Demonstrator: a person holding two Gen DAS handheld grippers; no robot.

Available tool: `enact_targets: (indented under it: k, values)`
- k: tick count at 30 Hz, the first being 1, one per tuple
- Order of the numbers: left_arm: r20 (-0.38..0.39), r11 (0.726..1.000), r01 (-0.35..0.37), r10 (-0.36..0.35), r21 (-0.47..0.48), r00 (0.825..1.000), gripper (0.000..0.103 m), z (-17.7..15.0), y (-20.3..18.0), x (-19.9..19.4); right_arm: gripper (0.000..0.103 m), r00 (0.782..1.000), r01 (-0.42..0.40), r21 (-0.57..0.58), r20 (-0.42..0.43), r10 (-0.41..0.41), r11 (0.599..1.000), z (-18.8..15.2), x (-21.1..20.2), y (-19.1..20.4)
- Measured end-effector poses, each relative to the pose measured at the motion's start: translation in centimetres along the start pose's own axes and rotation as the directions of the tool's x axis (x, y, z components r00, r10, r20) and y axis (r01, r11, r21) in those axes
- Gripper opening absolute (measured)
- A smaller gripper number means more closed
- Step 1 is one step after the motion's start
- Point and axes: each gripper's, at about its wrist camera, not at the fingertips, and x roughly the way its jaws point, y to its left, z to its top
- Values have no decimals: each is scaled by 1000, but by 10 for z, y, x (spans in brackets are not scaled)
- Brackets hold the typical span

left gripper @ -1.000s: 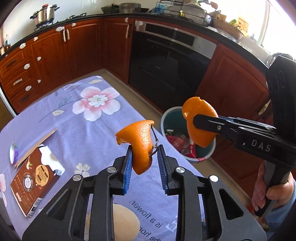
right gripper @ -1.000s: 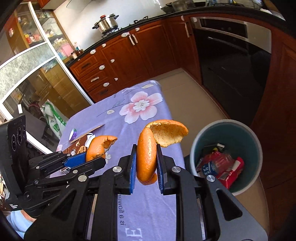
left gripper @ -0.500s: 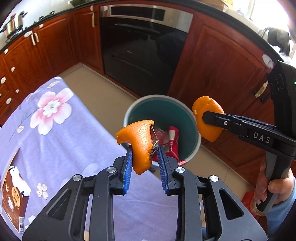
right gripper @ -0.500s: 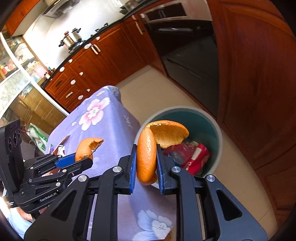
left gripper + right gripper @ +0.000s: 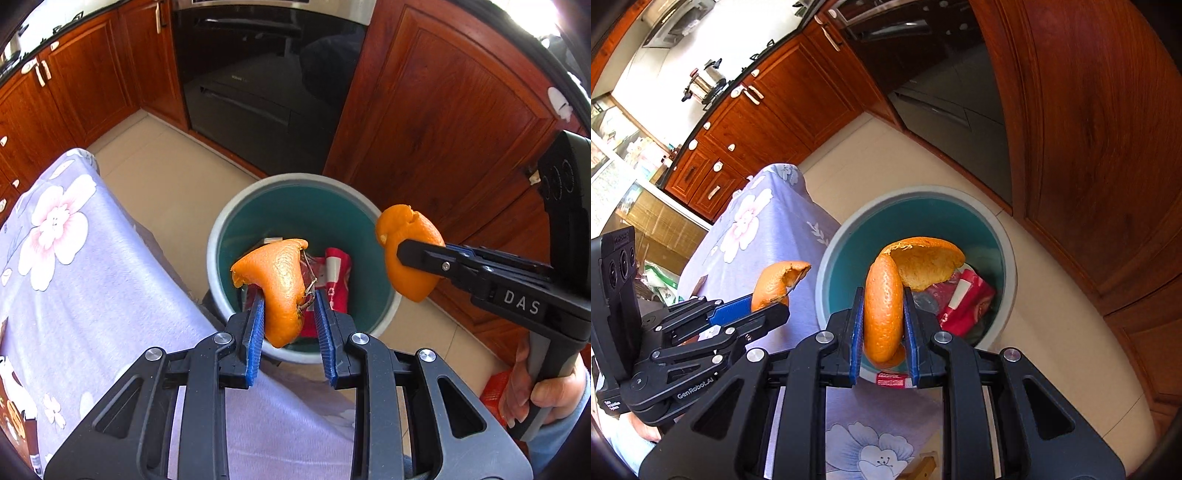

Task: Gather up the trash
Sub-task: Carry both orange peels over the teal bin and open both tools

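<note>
My left gripper (image 5: 289, 295) is shut on a piece of orange peel (image 5: 279, 280), held over the near rim of a round bin (image 5: 221, 236) with a teal inside. My right gripper (image 5: 882, 295) is shut on a second, larger orange peel (image 5: 884, 306) above the same bin (image 5: 1008, 266). In the left wrist view the right gripper (image 5: 402, 254) comes in from the right with its peel (image 5: 410, 251) over the bin's right rim. The right wrist view shows the left gripper (image 5: 768, 310) and its peel (image 5: 775, 282) just left of the bin. Red wrappers (image 5: 964, 302) lie in the bin.
A table with a lilac flowered cloth (image 5: 74, 277) stands to the left of the bin. Behind it are a dark oven (image 5: 266, 74) and wooden cabinet doors (image 5: 443, 129) on a beige tiled floor (image 5: 166, 184). A hand (image 5: 546, 391) holds the right gripper's handle.
Both grippers have carried their peels away from the table and downward, so the bin now lies directly under them. The grips have not changed.
</note>
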Motion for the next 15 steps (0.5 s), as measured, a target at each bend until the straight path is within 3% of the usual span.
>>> enact_targets:
  k: [9,11,13,14,15]
  values:
    - [-32,1000,-9,9,0,999,31,14,-1,21,23,1000,15,2,-20,-15,1000,6,10,-2]
    - [-39,1000,-4,4,1,999,36,15,0,23,36,999,32,0,-15,-32,999,6,11,-2]
    - [-34,1000,-13,13,9,999,49,11,0,21,74,999,33,-1,4,-33,999,5,8,2]
    - [-29,1000,-19,19,11,999,65,10,0,20,76,1000,26,0,18,-26,1000,5,6,3]
    - [-25,1000,-26,26,10,999,74,9,0,19,78,1000,24,3,18,-24,1000,5,7,2]
